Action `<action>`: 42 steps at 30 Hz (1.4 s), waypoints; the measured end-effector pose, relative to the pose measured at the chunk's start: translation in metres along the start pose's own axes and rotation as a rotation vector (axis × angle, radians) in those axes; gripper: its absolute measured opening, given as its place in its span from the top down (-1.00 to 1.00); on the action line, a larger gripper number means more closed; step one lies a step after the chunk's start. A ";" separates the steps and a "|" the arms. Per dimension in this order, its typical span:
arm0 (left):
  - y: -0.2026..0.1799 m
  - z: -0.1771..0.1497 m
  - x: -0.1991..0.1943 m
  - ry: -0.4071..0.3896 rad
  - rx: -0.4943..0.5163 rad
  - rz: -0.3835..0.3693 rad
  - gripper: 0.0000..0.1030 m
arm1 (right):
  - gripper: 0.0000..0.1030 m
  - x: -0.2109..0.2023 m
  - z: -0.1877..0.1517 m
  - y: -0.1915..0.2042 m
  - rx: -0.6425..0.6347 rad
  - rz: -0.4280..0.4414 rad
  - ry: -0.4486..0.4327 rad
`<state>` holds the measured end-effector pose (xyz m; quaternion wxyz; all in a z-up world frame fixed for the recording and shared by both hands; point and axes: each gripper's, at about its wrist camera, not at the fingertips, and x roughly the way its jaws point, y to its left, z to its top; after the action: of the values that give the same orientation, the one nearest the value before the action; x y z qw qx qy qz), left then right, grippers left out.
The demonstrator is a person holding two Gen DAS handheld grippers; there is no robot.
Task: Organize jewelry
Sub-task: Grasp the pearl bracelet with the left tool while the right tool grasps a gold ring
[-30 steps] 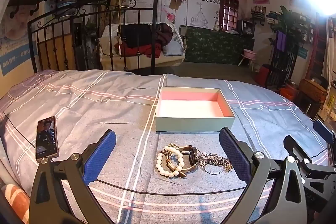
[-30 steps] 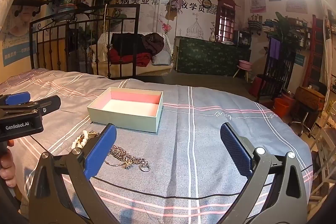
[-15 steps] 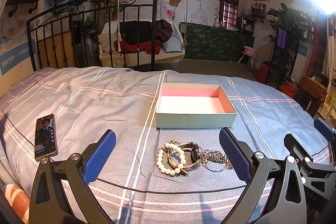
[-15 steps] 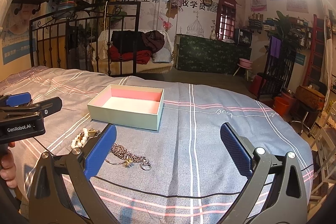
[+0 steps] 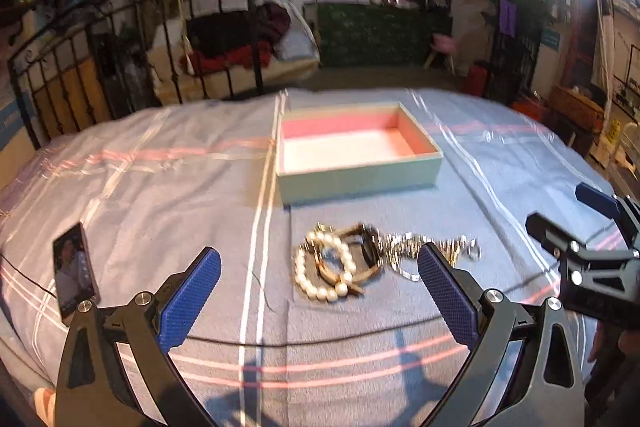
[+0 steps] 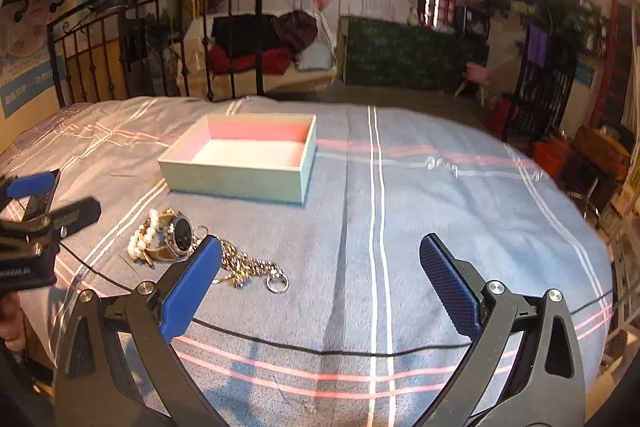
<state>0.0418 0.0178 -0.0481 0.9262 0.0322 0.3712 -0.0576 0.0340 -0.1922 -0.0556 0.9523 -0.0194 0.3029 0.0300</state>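
While both claws hover over the bed [image 5: 160, 167], neither has hold of anything: the left claw [image 5: 318, 281] stands spread wide, blue pads [image 5: 188, 301] well apart, and the right claw [image 6: 320, 277] is spread just as wide. The jewelry lies in one tangled heap on the blue plaid bedspread, just in front of the box [image 5: 356, 151]. Heap contents: a pearl bracelet [image 5: 322, 269], a watch [image 6: 180, 233] with dark round face and tan strap lying against the pearls, and a metal chain [image 6: 246, 267] trailing off toward the right claw's side, ending in a small ring [image 6: 277, 283]. In the left wrist view the heap sits between the pads, nearer the right pad, which covers part of the chain; that view is motion-blurred. In the right wrist view the heap lies to the left, the chain partly hidden behind the left pad. The box is shallow, open, pale green outside, pink walls inside, white floor, nothing in it. A phone [image 5: 74, 273] lies face up, screen lit, on the bedspread, well left of the heap. A thin black cable [image 6: 320, 347] runs across the bedspread in front of both claws. A black iron bed frame [image 6: 120, 47] stands beyond.
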 end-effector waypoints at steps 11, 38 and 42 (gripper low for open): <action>0.032 -0.008 0.062 0.152 -0.098 -0.010 -0.87 | -0.89 0.042 -0.009 0.013 0.041 0.161 0.110; 0.028 0.007 0.099 0.230 -0.106 -0.131 0.64 | -0.89 0.076 -0.011 0.030 -0.094 0.151 0.216; 0.027 0.011 0.092 0.201 -0.094 -0.134 0.83 | -0.89 0.074 -0.011 0.029 -0.090 0.158 0.212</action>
<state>0.1187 0.0360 -0.1033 0.8789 -0.0304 0.4658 -0.0982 0.0860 -0.1602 -0.1074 0.9079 -0.0414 0.4006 0.1161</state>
